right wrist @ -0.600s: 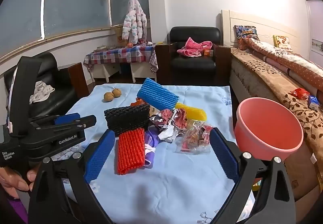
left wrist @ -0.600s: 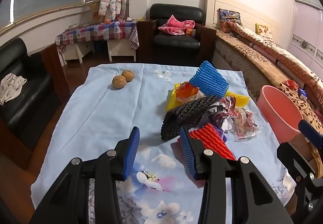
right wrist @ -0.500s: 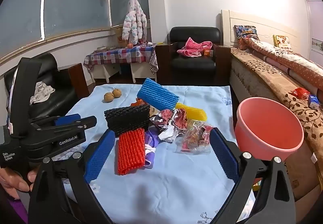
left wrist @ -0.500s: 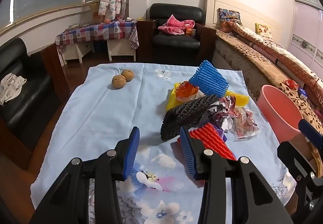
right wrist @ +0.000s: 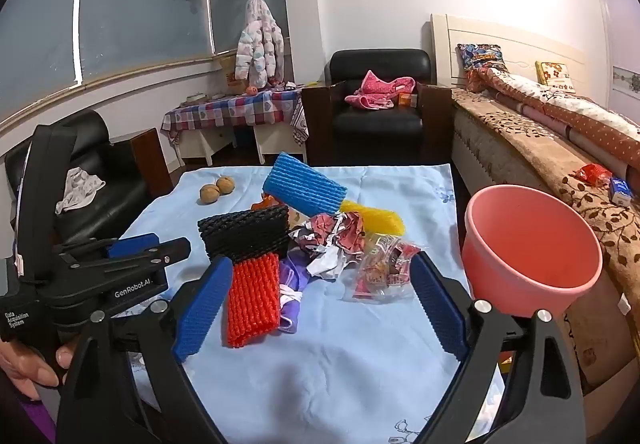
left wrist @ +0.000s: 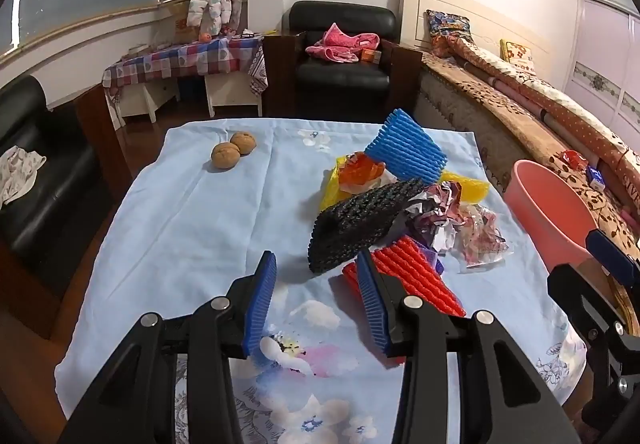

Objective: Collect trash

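A trash pile lies on the light blue tablecloth (left wrist: 188,228): red foam net (right wrist: 253,299), black foam net (right wrist: 244,235), blue foam net (right wrist: 304,188), yellow foam net (right wrist: 374,219), crumpled wrappers (right wrist: 334,240) and a clear snack bag (right wrist: 382,272). A pink bin (right wrist: 532,256) stands off the table's right edge. My left gripper (left wrist: 316,300) is open and empty, just short of the black net (left wrist: 360,228) and red net (left wrist: 416,278). My right gripper (right wrist: 320,308) is wide open and empty, above the cloth in front of the pile.
Two walnuts (left wrist: 232,149) sit at the far left of the cloth. A bed with a brown patterned cover (right wrist: 560,179) runs along the right. A black armchair (right wrist: 378,99) and a checkered side table (right wrist: 236,111) stand beyond the table.
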Tool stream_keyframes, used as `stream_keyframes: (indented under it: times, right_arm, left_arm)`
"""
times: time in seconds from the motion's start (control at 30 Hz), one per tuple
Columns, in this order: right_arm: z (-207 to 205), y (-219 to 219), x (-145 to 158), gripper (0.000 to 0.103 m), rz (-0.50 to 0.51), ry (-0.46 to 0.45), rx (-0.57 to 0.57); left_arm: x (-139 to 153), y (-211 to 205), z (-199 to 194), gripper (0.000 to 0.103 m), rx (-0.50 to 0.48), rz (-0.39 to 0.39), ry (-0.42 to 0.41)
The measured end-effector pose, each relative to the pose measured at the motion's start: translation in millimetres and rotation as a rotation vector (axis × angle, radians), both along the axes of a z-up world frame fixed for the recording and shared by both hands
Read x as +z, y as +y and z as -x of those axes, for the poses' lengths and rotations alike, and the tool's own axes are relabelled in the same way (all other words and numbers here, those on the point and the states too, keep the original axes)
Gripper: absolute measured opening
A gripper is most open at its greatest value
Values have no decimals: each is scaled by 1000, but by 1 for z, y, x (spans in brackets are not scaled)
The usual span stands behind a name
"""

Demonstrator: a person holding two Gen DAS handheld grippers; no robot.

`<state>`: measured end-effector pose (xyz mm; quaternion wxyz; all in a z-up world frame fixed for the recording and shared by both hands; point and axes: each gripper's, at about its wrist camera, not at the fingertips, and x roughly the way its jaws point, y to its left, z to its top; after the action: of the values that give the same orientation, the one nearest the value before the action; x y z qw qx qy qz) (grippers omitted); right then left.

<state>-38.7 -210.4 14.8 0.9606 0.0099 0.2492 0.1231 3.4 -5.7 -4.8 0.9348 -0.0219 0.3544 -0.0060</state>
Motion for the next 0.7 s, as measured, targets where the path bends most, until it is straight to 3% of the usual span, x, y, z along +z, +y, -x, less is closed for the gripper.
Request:
stream_keyframes:
  times: [0.7]
  right_arm:
    - [-4, -4, -10, 87, -21, 18, 5]
  left_arm:
    - [-3, -1, -1, 52, -5, 5, 12]
